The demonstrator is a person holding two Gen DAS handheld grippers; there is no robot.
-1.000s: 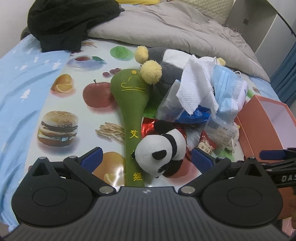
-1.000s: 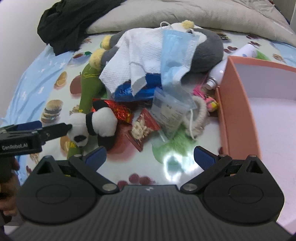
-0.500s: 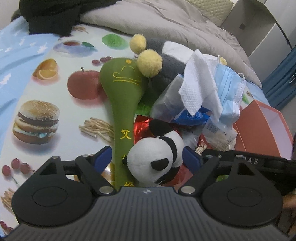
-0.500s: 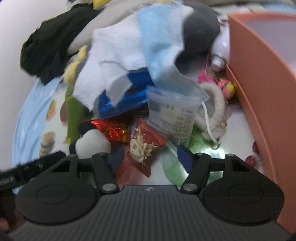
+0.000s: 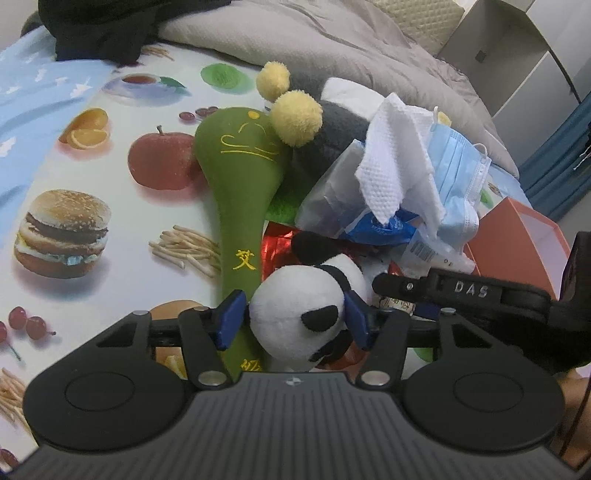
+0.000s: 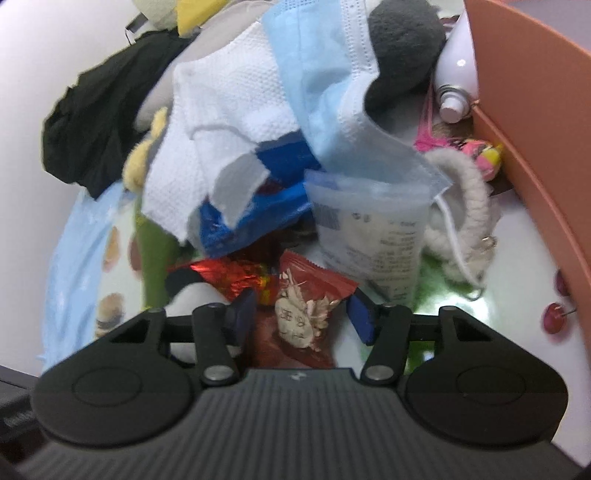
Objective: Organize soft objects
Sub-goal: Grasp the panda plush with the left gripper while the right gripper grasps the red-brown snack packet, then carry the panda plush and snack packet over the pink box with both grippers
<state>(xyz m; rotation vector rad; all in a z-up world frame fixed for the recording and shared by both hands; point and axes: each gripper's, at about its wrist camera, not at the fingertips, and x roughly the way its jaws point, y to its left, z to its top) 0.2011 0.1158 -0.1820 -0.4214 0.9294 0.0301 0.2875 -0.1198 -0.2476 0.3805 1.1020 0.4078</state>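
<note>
A small panda plush (image 5: pixel 303 314) lies on the food-print cloth (image 5: pixel 110 184), and my left gripper (image 5: pixel 293 317) has closed on its head, blue pads touching both sides. A green plush mallet (image 5: pixel 240 177) lies just left of it. A grey plush with yellow pompoms (image 5: pixel 295 114) lies behind, under a white paper towel (image 5: pixel 395 173) and a blue face mask (image 5: pixel 458 173). My right gripper (image 6: pixel 301 314) straddles a red snack packet (image 6: pixel 306 306); its jaws are narrowed but stand apart from the packet. The panda (image 6: pixel 192 299) shows at its left.
An orange box (image 6: pixel 535 122) stands open at the right, also in the left wrist view (image 5: pixel 517 236). A white bottle (image 6: pixel 456 74), a rope ring (image 6: pixel 465 206), a clear packet (image 6: pixel 376 240) and blue wrapper (image 6: pixel 258 218) lie in the pile. Black clothing (image 5: pixel 96 26) and a grey duvet (image 5: pixel 332 40) lie behind.
My left gripper moved in over the panda and closed on its head. My right gripper dropped forward to the red snack packet and narrowed its jaws around it.
</note>
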